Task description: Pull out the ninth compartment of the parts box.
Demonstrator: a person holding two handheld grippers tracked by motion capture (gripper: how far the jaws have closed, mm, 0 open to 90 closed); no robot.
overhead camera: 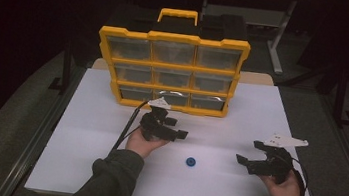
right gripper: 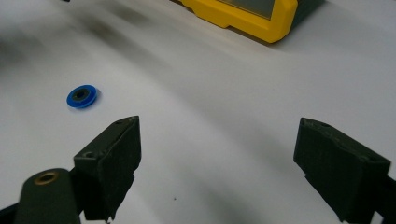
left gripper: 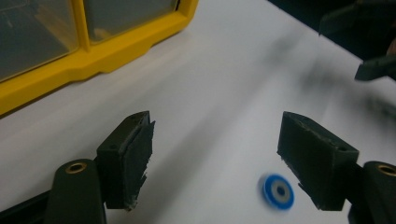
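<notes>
A small blue ring [overhead camera: 191, 161] lies flat on the white table [overhead camera: 241, 111], between my two hands. My left gripper [overhead camera: 177, 128] hovers up and to the left of it, open and holding nothing. In the left gripper view the blue ring [left gripper: 278, 191] sits low beside the right jaw of the open left gripper [left gripper: 215, 128]. My right gripper [overhead camera: 250, 152] is open to the right of the ring, its jaws pointing left. In the right gripper view the blue ring [right gripper: 82, 96] lies beyond the left jaw of the right gripper [right gripper: 219, 130], outside the gap.
A yellow organizer case [overhead camera: 171, 70] with clear drawers and a top handle stands upright at the back of the table. Its lower edge shows as the yellow case [left gripper: 93, 56] and the yellow case [right gripper: 243, 16]. Dark floor surrounds the table.
</notes>
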